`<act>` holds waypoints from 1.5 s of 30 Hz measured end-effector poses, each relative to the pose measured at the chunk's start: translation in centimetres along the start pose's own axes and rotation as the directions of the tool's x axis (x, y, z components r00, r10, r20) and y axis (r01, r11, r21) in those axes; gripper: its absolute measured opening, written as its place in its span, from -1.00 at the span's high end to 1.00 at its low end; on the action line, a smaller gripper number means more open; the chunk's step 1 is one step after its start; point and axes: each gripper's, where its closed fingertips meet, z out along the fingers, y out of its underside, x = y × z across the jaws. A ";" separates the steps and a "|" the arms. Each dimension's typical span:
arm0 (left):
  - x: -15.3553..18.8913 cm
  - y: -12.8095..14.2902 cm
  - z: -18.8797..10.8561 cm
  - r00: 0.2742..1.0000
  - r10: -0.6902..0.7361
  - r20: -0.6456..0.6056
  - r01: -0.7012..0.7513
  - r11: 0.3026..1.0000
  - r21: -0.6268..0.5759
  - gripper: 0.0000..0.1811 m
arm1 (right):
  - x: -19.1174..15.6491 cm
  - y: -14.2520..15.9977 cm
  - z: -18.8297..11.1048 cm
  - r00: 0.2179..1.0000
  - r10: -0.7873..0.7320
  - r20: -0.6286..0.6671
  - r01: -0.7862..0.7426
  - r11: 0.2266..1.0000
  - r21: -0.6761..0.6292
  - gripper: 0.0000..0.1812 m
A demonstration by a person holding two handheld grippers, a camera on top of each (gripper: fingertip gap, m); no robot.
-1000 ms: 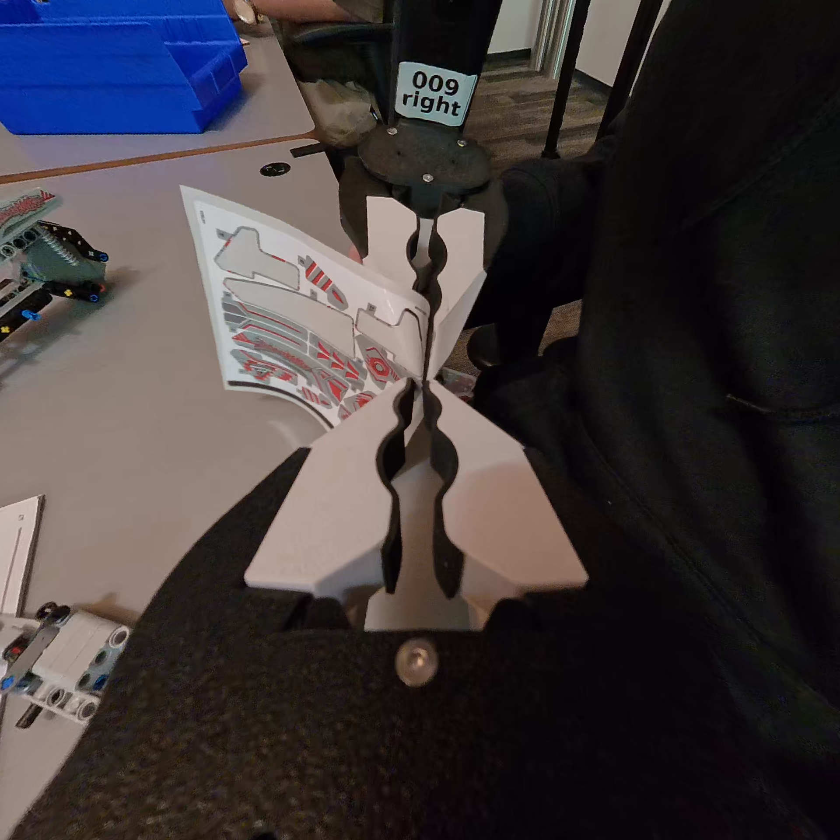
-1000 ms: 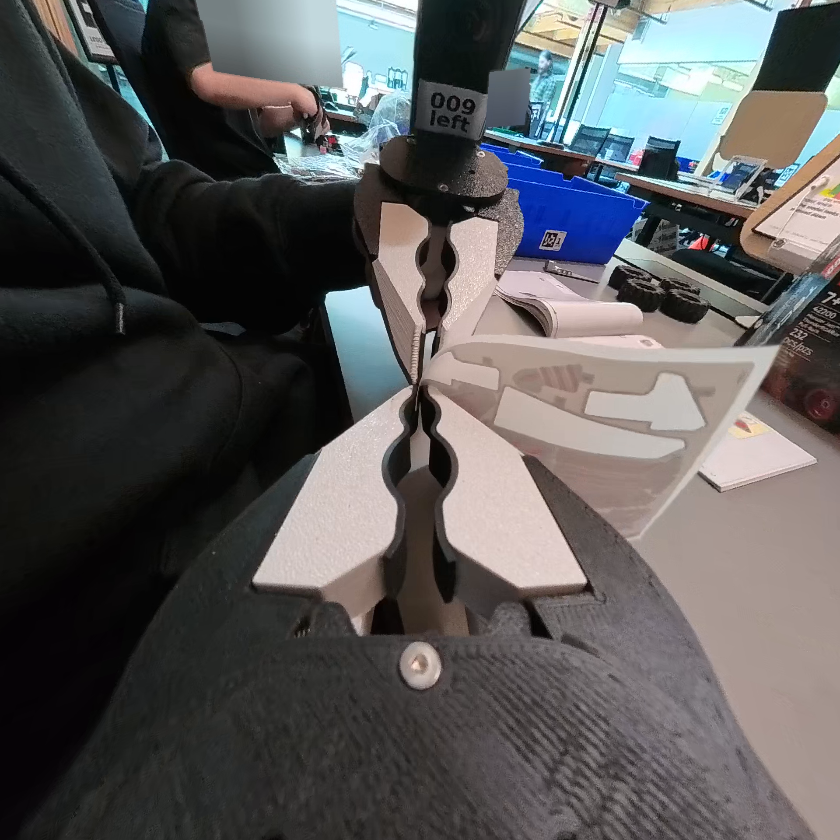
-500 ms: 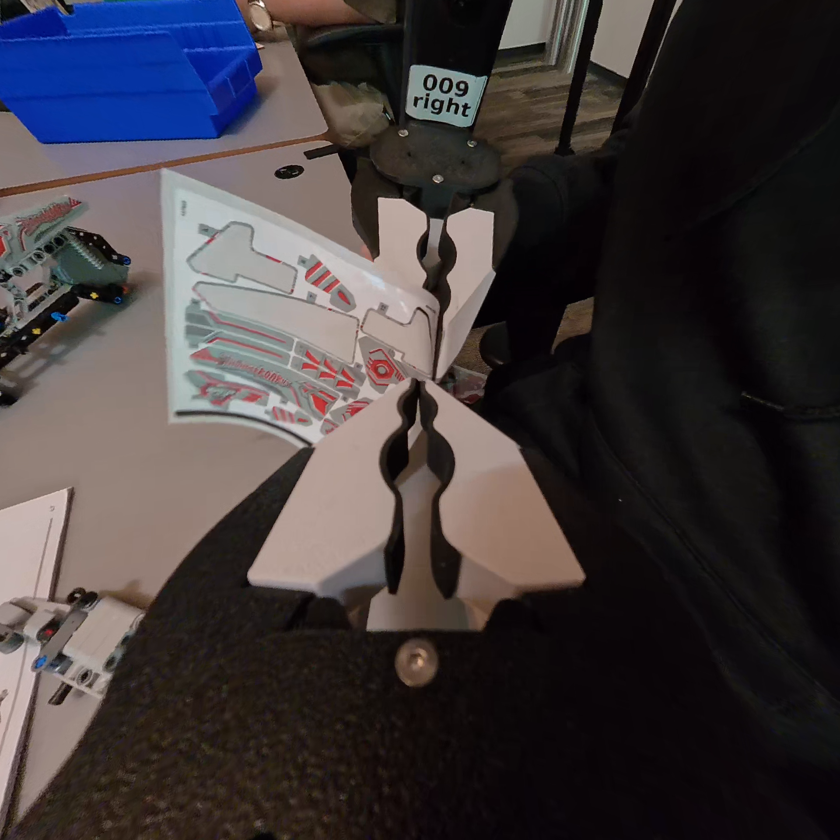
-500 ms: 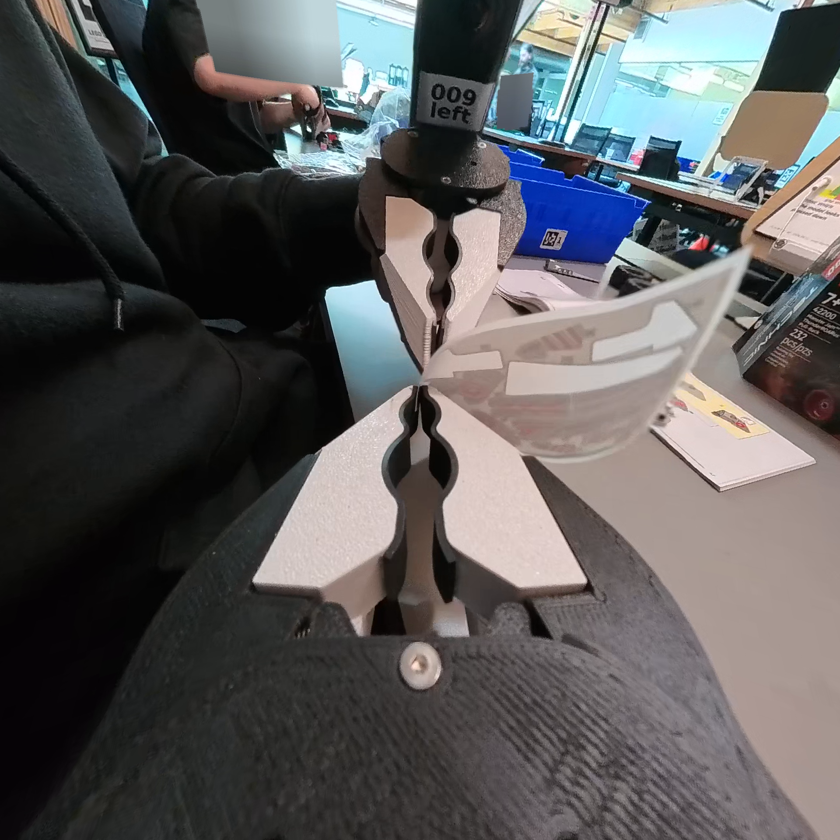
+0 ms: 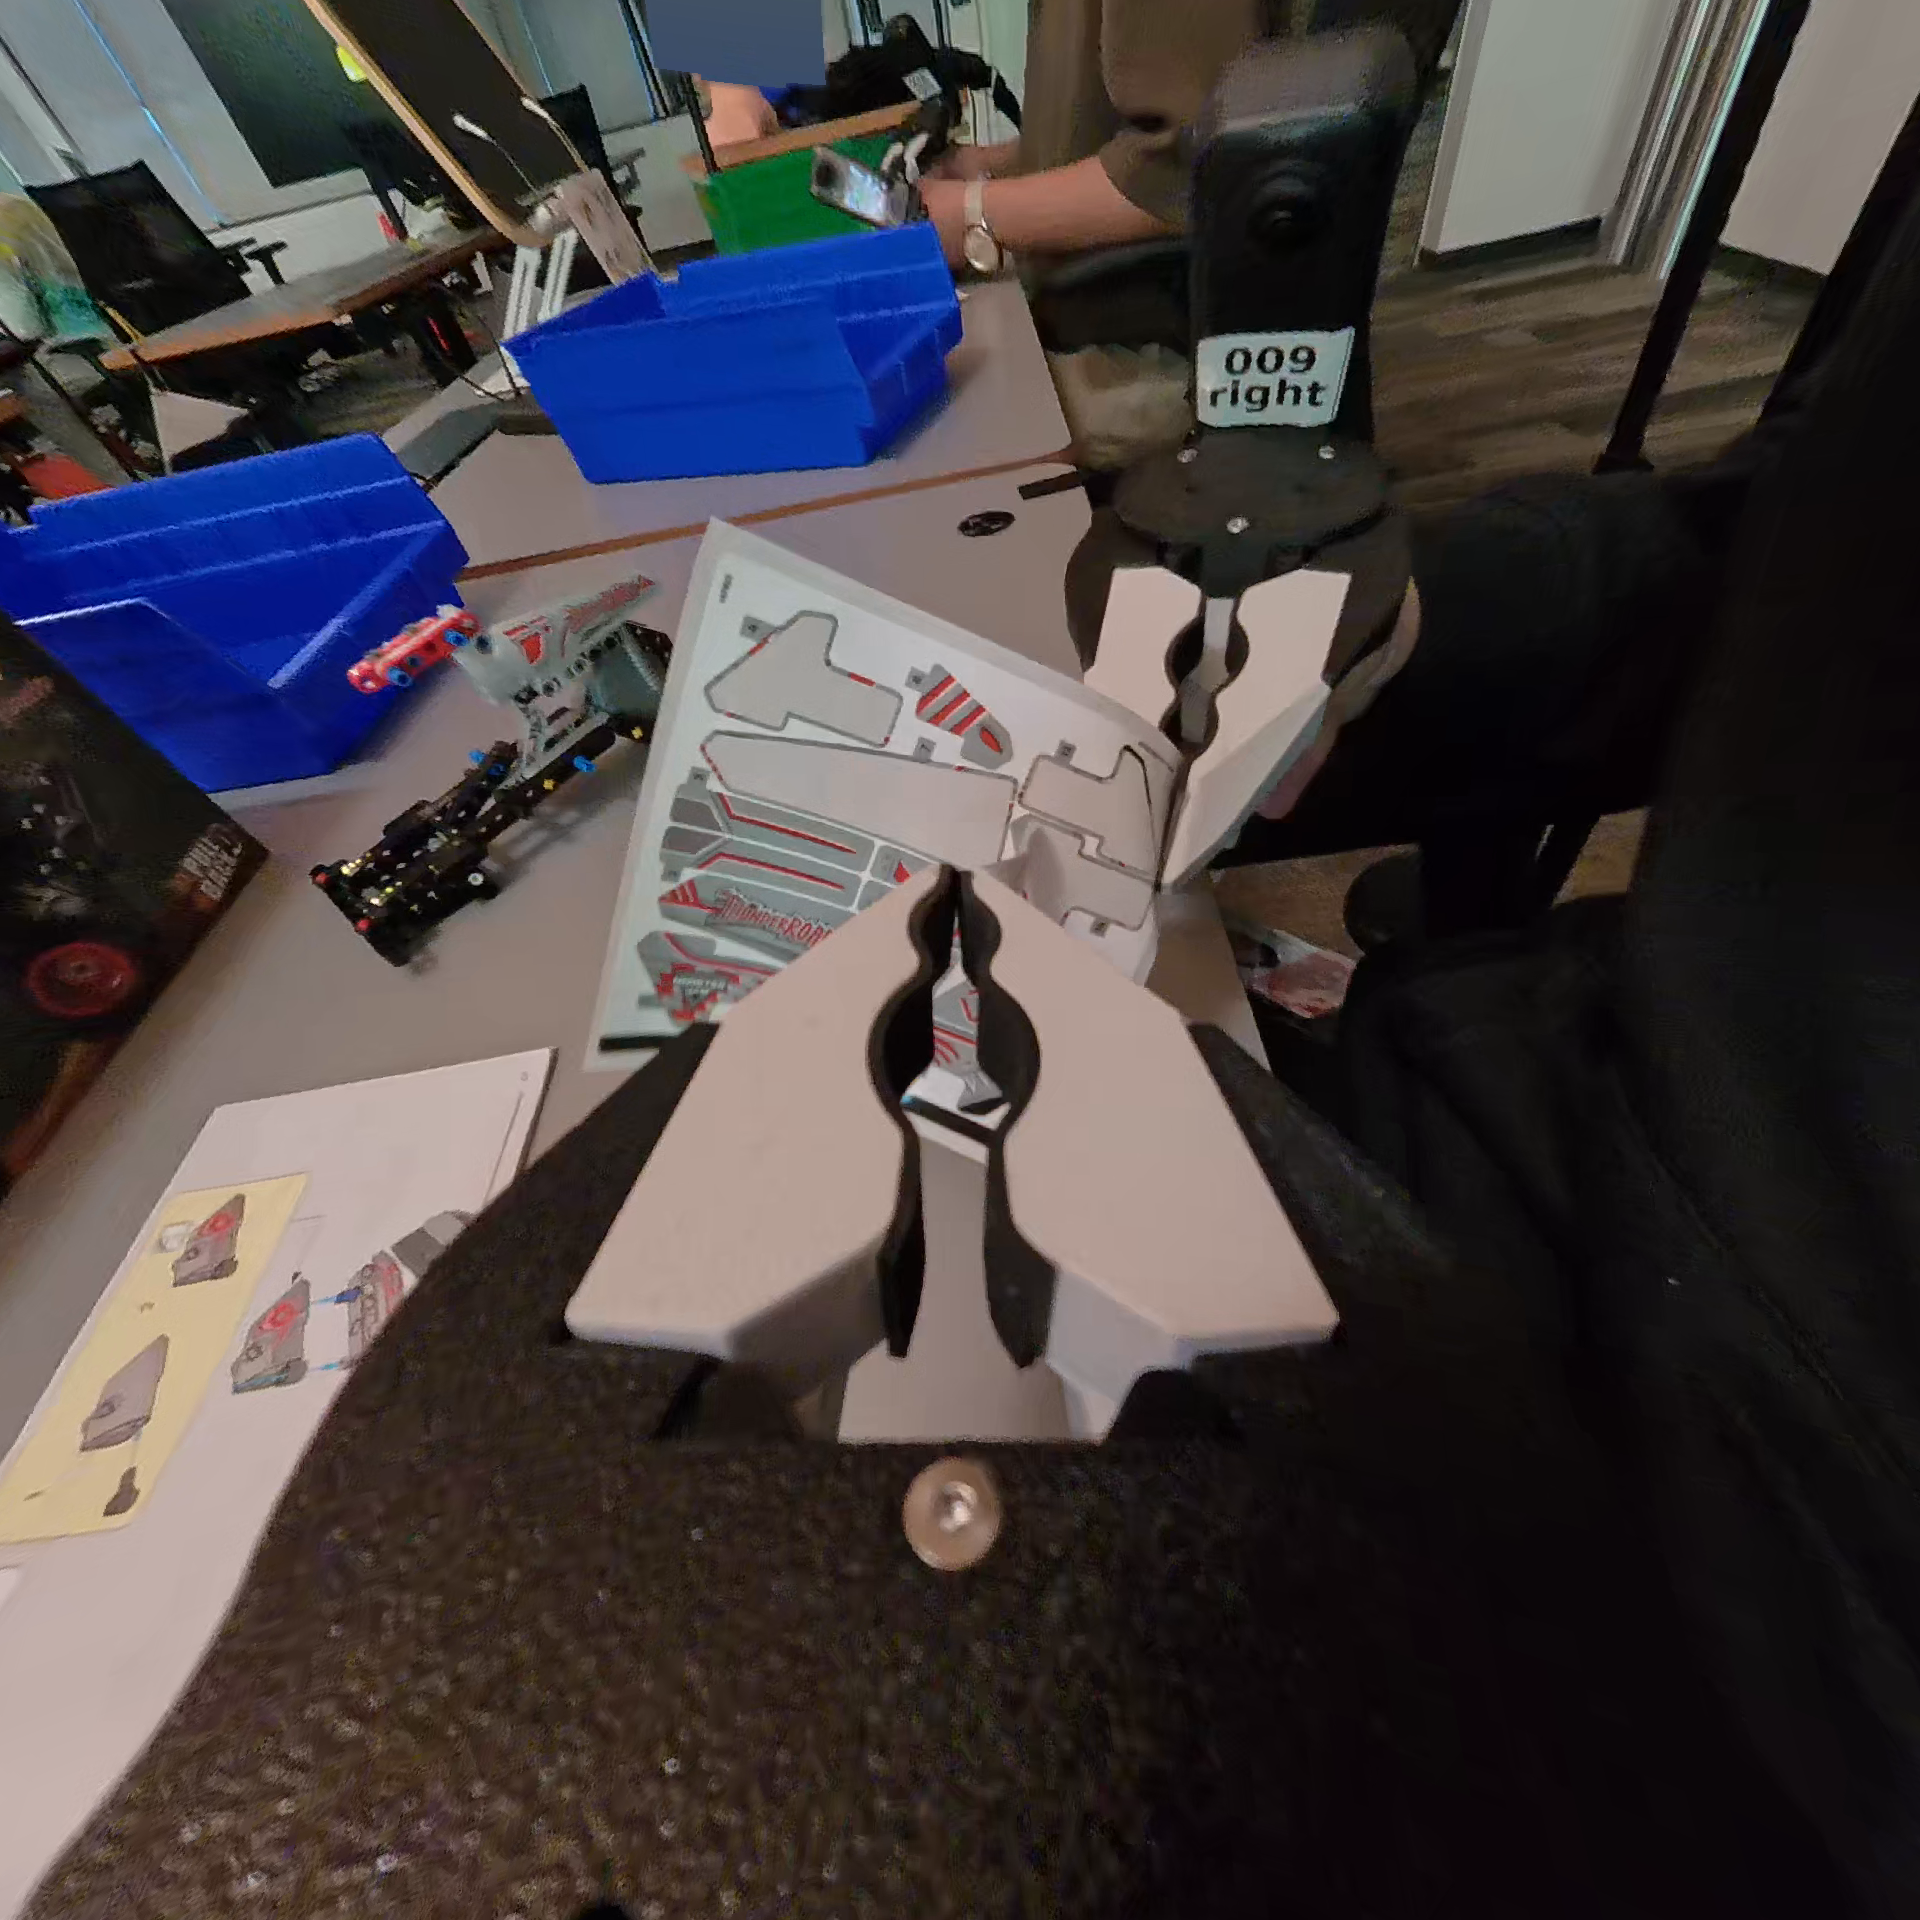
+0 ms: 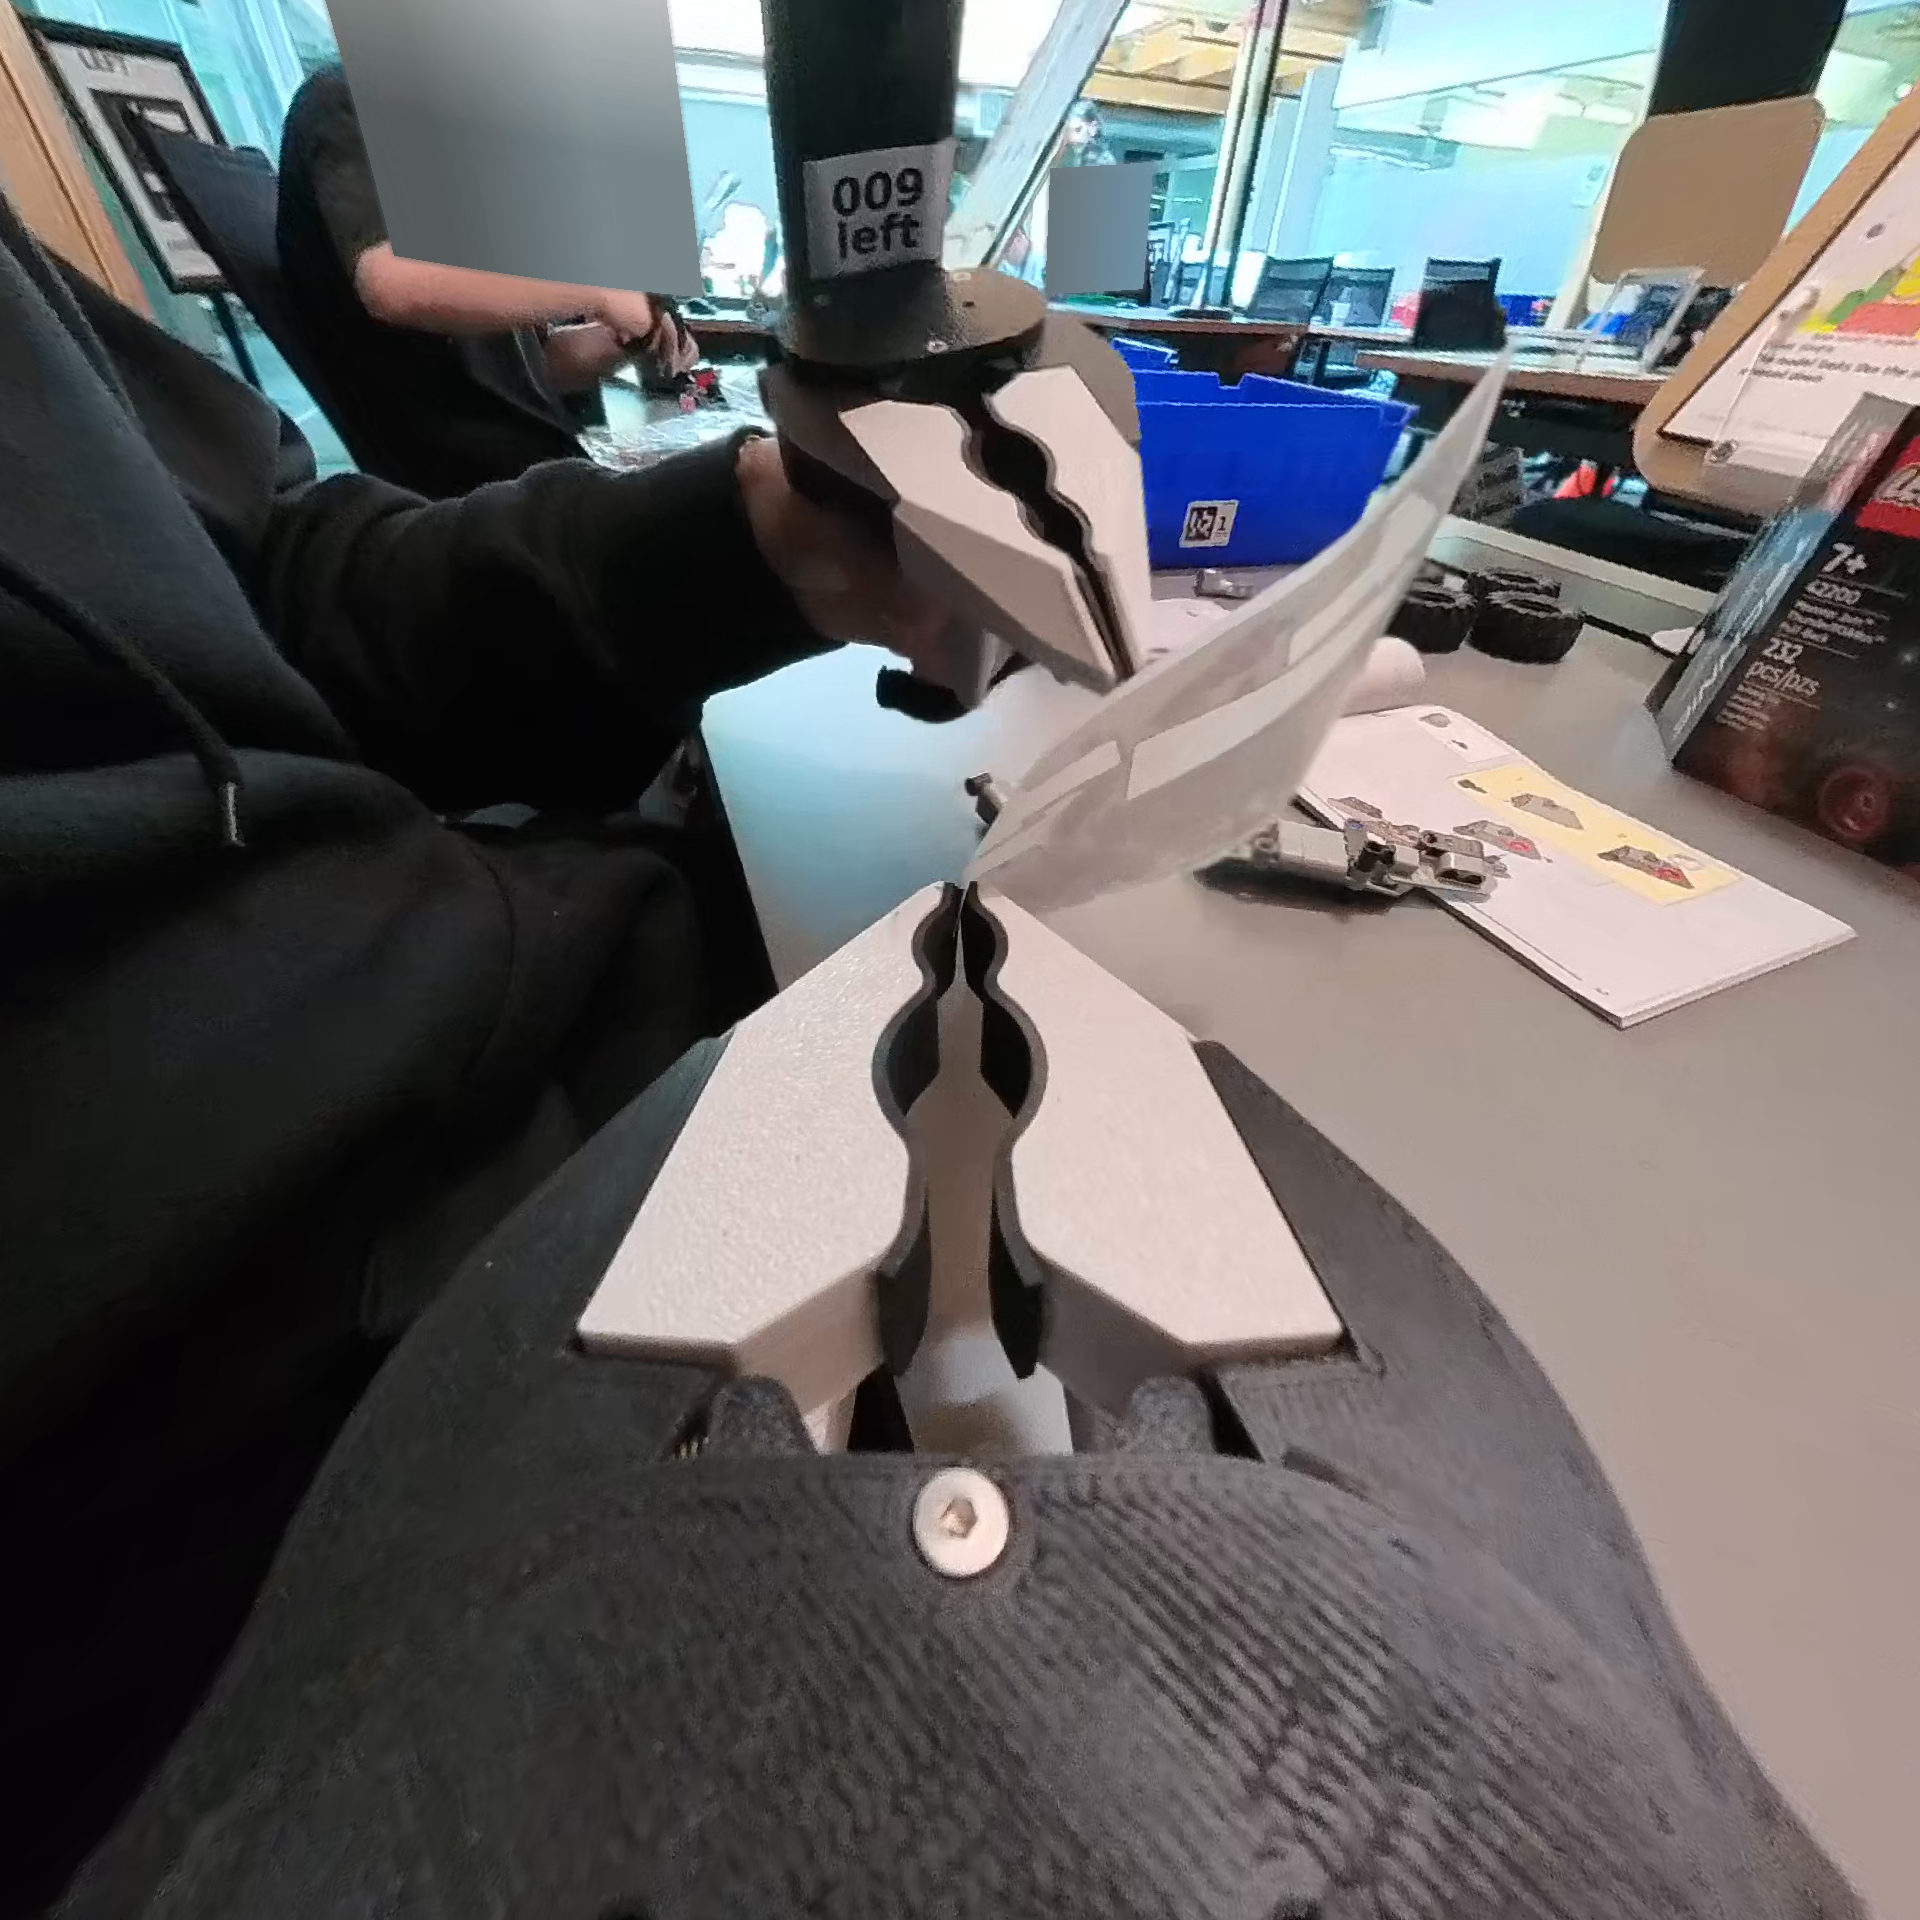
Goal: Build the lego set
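Left wrist view: the build is looking partly done. A black and grey chassis (image 5: 499,790) with a red beam is sitting on the worktop (image 5: 260,997) at centre left of the frame, in front of a blue bin (image 5: 239,592). A small grey sub-assembly (image 6: 1382,852) is lying on the open instruction booklet (image 6: 1621,925) at right of the right wrist view, and loose black tyres (image 6: 1486,613) are waiting behind it. Wheels, body panels and stickers are, I judge, still to go on.

The sticker sheet (image 5: 831,810) is being held up off the worktop at frame centre, printed side facing the left camera. The right tool (image 6: 961,894) is pinching one corner of it, fingers closed down with only the paper between the tips. The left tool (image 5: 951,883) is also closed; its tips are crossing the sheet's lower edge, but I cannot tell whether it is gripping paper. In the right wrist view its tips are appearing just beside the curling sheet, not clearly on it.
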 end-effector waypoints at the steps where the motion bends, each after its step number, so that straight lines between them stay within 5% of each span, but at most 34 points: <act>1: -0.2 -0.1 -0.1 1.000 -0.001 0.008 0.001 1.000 0.006 1.00 | 0.2 0.0 0.0 1.000 0.010 -0.007 -0.010 1.000 0.000 1.00; 10: -2.0 -1.9 -2.3 0.992 0.039 0.122 -0.047 0.997 0.060 1.00 | 1.8 -0.3 -0.3 0.993 0.104 -0.056 -0.103 0.994 0.022 1.00; 19: -4.1 -1.1 -7.3 0.967 0.069 0.247 -0.078 0.997 0.025 1.00 | 10.8 -8.2 -1.8 0.867 0.488 -0.100 -0.412 0.815 0.408 1.00; 27: -6.7 -0.5 -11.6 0.943 0.026 0.331 -0.051 0.996 0.067 1.00 | 20.3 -11.5 9.6 0.670 0.741 0.039 -0.638 0.548 0.541 1.00; 35: -9.0 -0.1 -16.9 0.915 -0.035 0.403 -0.027 0.989 0.147 1.00 | 23.8 -11.2 21.6 0.362 0.882 0.302 -0.780 0.110 0.616 1.00; 39: -9.4 0.0 -19.5 0.899 -0.088 0.430 -0.013 0.974 0.226 1.00 | 26.1 -9.7 26.3 0.307 0.918 0.252 -0.731 0.058 0.680 1.00; 43: -9.6 0.6 -21.4 0.890 -0.119 0.440 0.006 0.968 0.251 1.00 | 25.9 -8.3 29.9 0.289 0.946 0.149 -0.735 0.119 0.668 1.00; 45: -9.7 0.7 -22.1 0.885 -0.128 0.447 0.008 0.965 0.260 1.00 | 25.0 -8.2 30.7 0.276 0.948 0.160 -0.755 0.111 0.647 0.81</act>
